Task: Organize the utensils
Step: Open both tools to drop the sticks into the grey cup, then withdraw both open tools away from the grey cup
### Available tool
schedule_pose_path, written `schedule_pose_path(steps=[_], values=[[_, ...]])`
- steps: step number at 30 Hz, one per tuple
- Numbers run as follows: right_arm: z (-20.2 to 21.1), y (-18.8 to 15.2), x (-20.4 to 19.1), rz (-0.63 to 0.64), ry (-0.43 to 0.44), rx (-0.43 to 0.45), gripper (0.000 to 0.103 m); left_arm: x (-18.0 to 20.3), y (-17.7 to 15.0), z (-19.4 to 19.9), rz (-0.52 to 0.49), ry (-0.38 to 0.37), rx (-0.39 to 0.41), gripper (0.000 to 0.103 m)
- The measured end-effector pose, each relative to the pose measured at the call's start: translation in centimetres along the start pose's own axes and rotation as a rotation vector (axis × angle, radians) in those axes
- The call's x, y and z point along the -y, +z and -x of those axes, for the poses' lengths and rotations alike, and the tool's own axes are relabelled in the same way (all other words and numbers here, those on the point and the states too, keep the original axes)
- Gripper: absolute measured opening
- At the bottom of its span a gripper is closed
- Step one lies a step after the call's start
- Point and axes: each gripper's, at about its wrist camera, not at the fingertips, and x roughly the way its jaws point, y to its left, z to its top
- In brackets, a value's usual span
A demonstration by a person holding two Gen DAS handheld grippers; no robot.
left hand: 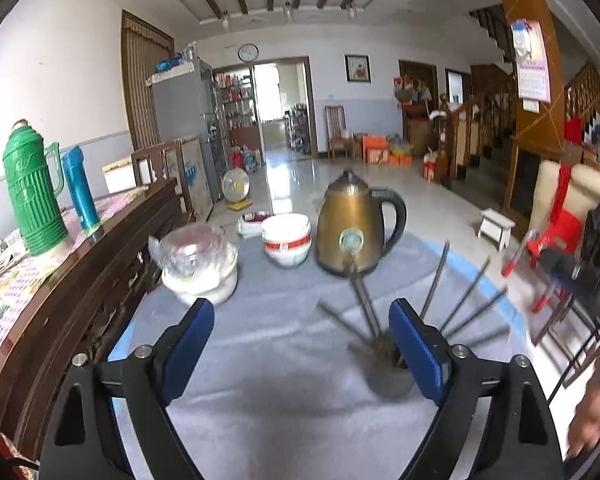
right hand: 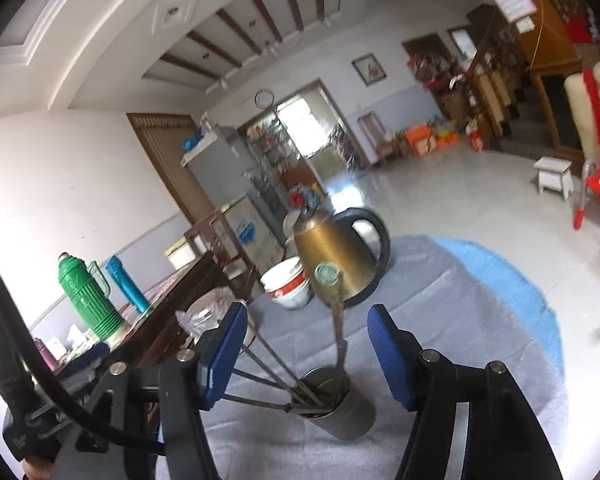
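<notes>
Though unheld, cup (right hand: 342, 410) between right claw (right hand: 306, 350) pads.

grey-clothed table (left hand: 284, 380) carries utensil cup (right hand: 350, 412), gold kettle (left hand: 350, 228), stacked bowls (left hand: 287, 240).

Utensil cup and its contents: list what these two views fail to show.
- Left wrist view: the metal cup is motion-blurred and partly behind the left gripper's right finger; its rim is unreadable.
- Right wrist view: the chopsticks' outer ends vanish behind the right gripper's left finger.
- Both views: the cup hides the utensils' lower ends; an exact chopstick count is unclear.
- Spoon: blurred, material uncertain.
</notes>
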Motion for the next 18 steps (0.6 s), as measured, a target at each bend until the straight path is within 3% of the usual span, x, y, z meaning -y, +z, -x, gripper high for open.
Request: schedule_pose_path(steps=[7,11,18], values=[[3.9,-0.9,0.2,0.033,-0.021,0.017,0.067,-1.5,-4.9,-0.2,-0.022,0.049,-0.149,0.092],[5.2,-2.1,-1.2,0.094,-0.017,-0.015,0.067,-1.9,-7.6,-1.1,-0.001,0.072,-0.231,0.092],[4.4,-6.4,-3.7,0.197,-0.039,-0.118,0.067,-2.9,-10.1,-1.1,0.022,0.127,-0.272,0.092]])
